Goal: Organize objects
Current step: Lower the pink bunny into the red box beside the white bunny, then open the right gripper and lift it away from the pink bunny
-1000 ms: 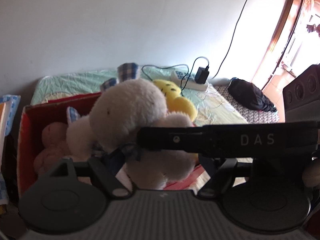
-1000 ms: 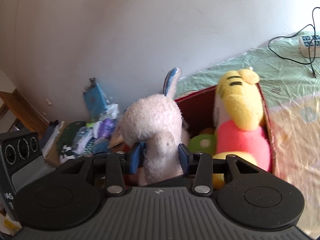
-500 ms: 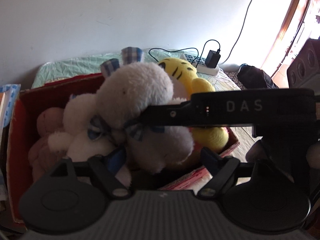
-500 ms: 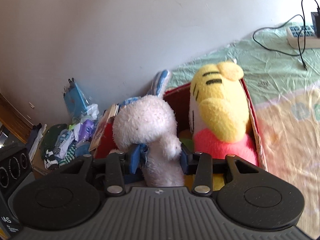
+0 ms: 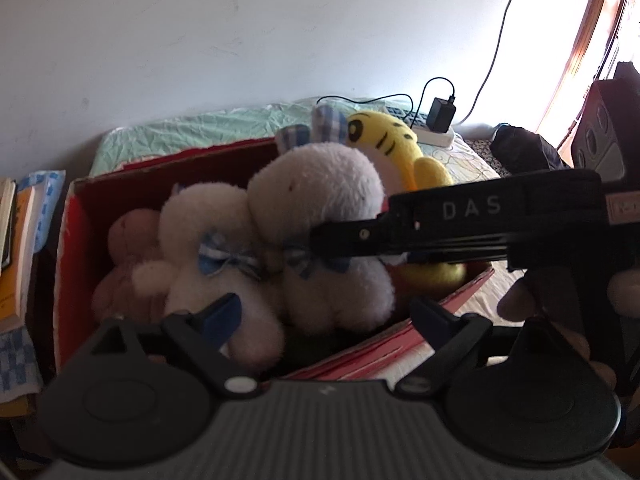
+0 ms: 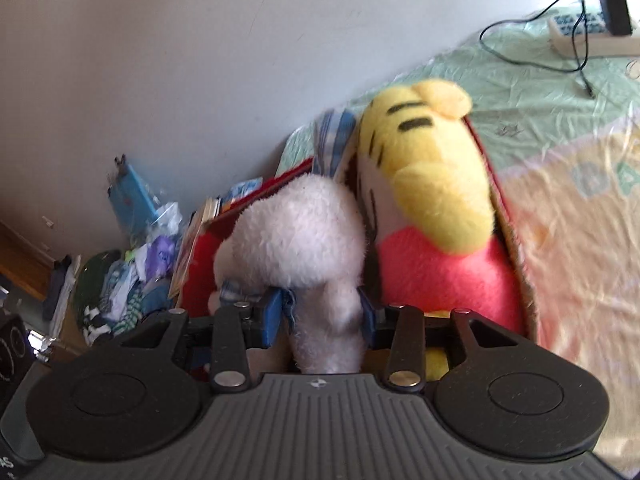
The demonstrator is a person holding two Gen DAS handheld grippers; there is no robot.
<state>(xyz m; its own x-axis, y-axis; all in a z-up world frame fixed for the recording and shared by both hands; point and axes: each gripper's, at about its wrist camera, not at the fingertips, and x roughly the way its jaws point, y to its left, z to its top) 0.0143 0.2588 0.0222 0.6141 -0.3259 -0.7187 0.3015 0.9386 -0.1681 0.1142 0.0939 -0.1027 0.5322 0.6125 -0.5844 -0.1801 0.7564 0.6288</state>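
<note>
Where the bed lies, red box (image 5: pixel 66 248) holds plush toys (image 5: pixel 316 216).

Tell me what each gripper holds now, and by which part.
The right gripper holds the white plush rabbit by its neck, at the bow. The left gripper, jaws just opened, holds nothing.

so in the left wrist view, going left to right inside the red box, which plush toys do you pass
pink plush → white plush with blue bow → grey-white plush with checked ears → yellow striped plush, all in the red box
</note>
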